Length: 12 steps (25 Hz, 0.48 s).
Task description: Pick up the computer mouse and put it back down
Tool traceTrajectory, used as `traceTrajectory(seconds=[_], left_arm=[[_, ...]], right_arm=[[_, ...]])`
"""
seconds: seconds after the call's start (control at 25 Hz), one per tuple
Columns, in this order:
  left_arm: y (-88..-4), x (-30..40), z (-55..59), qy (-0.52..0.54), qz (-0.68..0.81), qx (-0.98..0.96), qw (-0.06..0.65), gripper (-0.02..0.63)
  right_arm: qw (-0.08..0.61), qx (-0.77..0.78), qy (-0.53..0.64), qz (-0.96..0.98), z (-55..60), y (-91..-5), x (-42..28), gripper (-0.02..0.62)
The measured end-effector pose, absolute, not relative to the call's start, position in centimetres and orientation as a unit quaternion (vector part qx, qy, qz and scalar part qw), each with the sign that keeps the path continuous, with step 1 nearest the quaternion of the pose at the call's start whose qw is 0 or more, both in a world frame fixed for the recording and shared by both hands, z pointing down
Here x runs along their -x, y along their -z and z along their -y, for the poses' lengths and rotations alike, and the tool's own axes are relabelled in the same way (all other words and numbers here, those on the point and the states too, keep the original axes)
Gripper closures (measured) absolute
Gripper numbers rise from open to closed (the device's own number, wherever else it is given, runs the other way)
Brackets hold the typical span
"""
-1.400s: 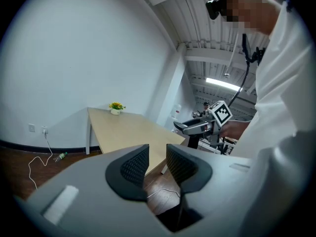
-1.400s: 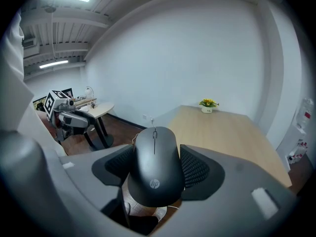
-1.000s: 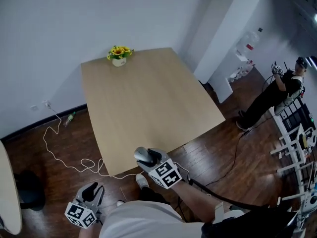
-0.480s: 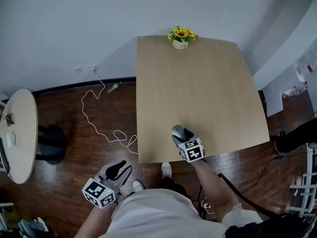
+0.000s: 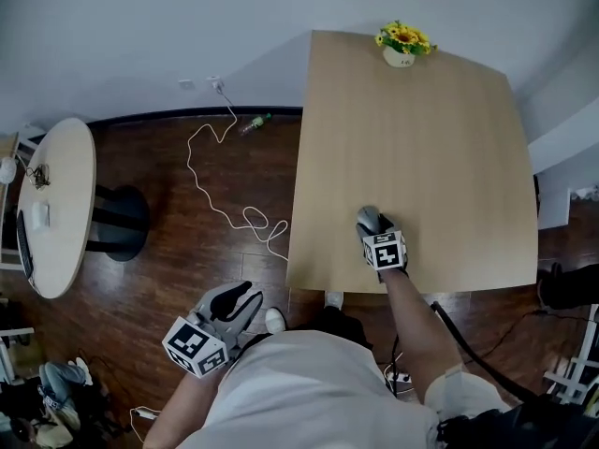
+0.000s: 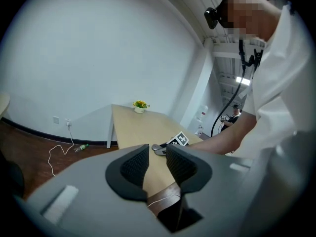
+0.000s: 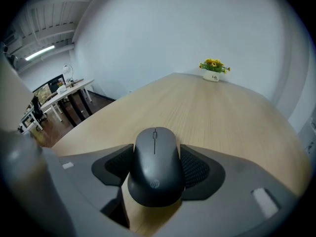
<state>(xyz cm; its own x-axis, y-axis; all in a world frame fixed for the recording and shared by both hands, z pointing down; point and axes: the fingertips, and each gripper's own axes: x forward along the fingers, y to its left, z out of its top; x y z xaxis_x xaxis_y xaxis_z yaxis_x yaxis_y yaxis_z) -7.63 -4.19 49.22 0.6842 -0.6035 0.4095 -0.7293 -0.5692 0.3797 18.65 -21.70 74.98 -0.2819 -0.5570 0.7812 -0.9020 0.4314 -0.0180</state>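
Wide bare tabletop (image 5: 440, 148) ahead of the right gripper (image 5: 372, 224) and to both sides — only a small flower pot (image 5: 402, 49) at the far edge, near the wall (image 5: 187, 26).

My head camera looks down on the counter (image 5: 421, 157). My right tool (image 7: 155, 157) camera skims close over it; my left tool (image 6: 157, 156) camera faces it from afar. All share the flower pot (image 5: 402, 45).

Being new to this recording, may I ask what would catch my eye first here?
The dark computer mouse, clamped in the right claw near the front edge of the wooden table. Beyond it, a pot of yellow flowers stands alone at the far edge.
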Motion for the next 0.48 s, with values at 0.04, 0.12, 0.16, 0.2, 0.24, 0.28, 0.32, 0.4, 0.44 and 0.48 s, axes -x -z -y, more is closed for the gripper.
traceTrajectory(seconds=[0.04,0.12,0.16,0.2,0.24,0.28,0.32,0.4,0.44,0.48], left_arm=[[-49.2,8.1,4.3,-0.117,0.384,-0.876,0.267,0.515],[-49.4,8.6,4.6,-0.114,0.389,-0.874,0.267,0.515],[-49.5,8.8,4.7,-0.112,0.390,-0.874,0.268,0.515],[-49.5,9.0,4.8,-0.111,0.389,-0.874,0.269,0.515],[-49.6,9.1,4.8,-0.111,0.387,-0.875,0.269,0.515],[-49.6,9.1,4.9,-0.110,0.385,-0.876,0.269,0.515],[-49.6,9.2,5.0,-0.110,0.381,-0.878,0.268,0.515],[-49.6,9.3,5.1,-0.107,0.373,-0.883,0.264,0.515],[-49.6,9.5,5.1,-0.105,0.369,-0.885,0.263,0.515],[-49.6,9.6,5.0,-0.103,0.365,-0.887,0.261,0.515]], right_arm=[[0.360,-0.476,-0.243,0.764,21.8,-75.2,-18.5,0.296],[0.354,-0.476,-0.250,0.765,21.8,-75.4,-18.4,0.294],[0.352,-0.478,-0.251,0.765,21.8,-75.5,-18.4,0.293],[0.351,-0.480,-0.253,0.763,21.8,-75.5,-18.6,0.288],[0.350,-0.483,-0.255,0.761,21.7,-75.4,-18.7,0.263],[0.350,-0.485,-0.255,0.760,21.7,-75.2,-18.7,0.239],[0.349,-0.487,-0.253,0.760,21.7,-74.8,-18.7,0.238],[0.347,-0.490,-0.244,0.762,21.3,-73.5,-18.3,0.238],[0.344,-0.490,-0.238,0.765,20.8,-72.7,-17.8,0.238],[0.340,-0.490,-0.233,0.768,20.2,-71.8,-17.3,0.238]])
